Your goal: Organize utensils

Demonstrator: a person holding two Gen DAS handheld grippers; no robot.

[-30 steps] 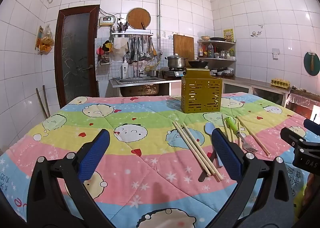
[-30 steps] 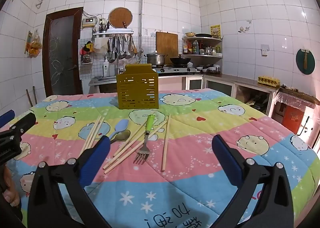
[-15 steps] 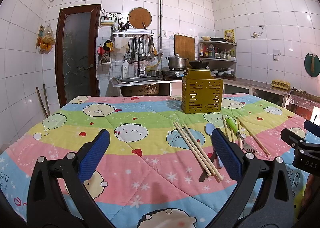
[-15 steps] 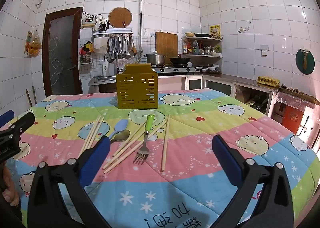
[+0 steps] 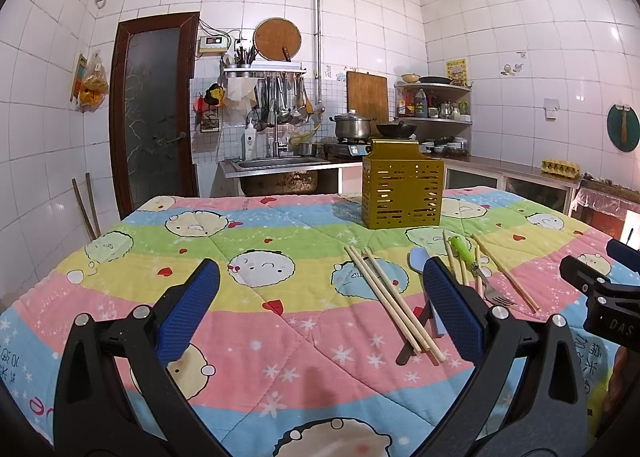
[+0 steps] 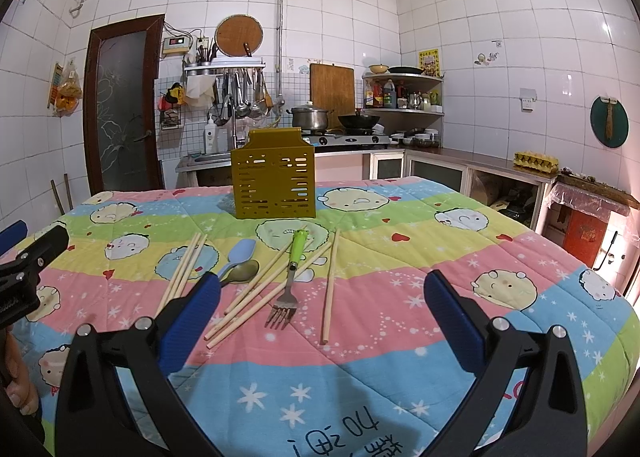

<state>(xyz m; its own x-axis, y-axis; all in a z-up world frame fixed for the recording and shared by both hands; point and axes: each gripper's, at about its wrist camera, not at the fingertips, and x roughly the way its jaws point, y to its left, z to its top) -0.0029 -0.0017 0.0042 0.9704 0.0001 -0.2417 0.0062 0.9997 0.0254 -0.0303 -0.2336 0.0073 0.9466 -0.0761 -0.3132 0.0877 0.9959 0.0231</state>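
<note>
Where the right tongs [image 5: 608, 281] enter view, "DAS" shows

We see a brightly, evenly lit kitchen in sharp focus. Glare spots shine on the white wall tiles [image 6: 520, 17] far above and right of the gripper. Fisheye bending curves the edges, with black vignetted corners.
</note>
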